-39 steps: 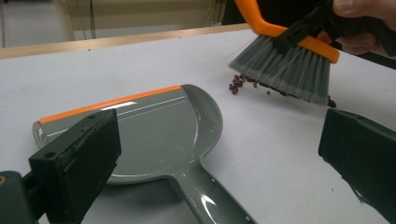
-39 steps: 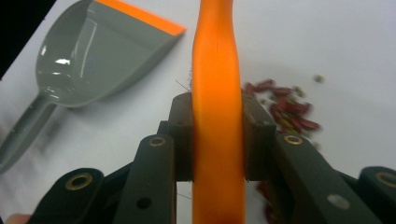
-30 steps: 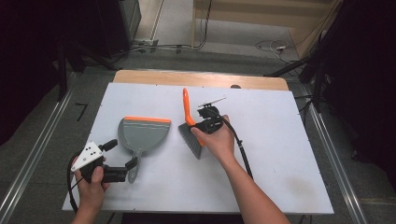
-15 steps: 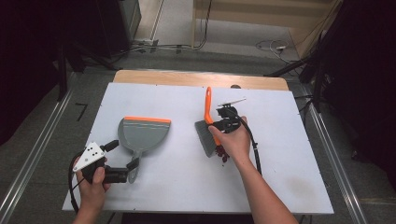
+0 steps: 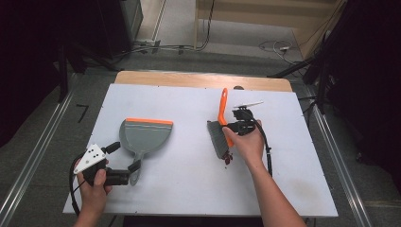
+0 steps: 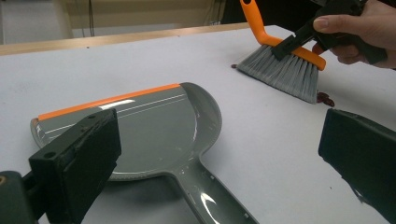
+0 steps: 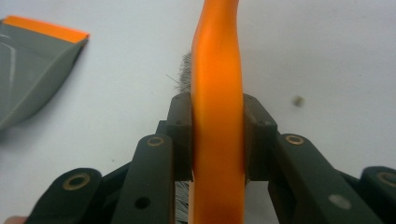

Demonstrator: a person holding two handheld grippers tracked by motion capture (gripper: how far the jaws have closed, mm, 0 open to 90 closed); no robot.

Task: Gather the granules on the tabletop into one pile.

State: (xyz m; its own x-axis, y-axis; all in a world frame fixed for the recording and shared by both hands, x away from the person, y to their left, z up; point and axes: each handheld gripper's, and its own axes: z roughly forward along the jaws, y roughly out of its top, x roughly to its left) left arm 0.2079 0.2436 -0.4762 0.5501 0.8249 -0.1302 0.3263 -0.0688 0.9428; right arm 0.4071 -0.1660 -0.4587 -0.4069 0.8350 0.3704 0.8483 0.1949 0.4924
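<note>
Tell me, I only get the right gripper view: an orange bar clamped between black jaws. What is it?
Observer: A brush, held by the right gripper; its grey bristles rest on the table.
Operator: Anything to sweep?
Observer: Dark red crumbs lie at the bristles' near end.
Operator: And the grey thing at my left?
Observer: A dustpan; the left gripper is open, jaws either side of its handle.
</note>
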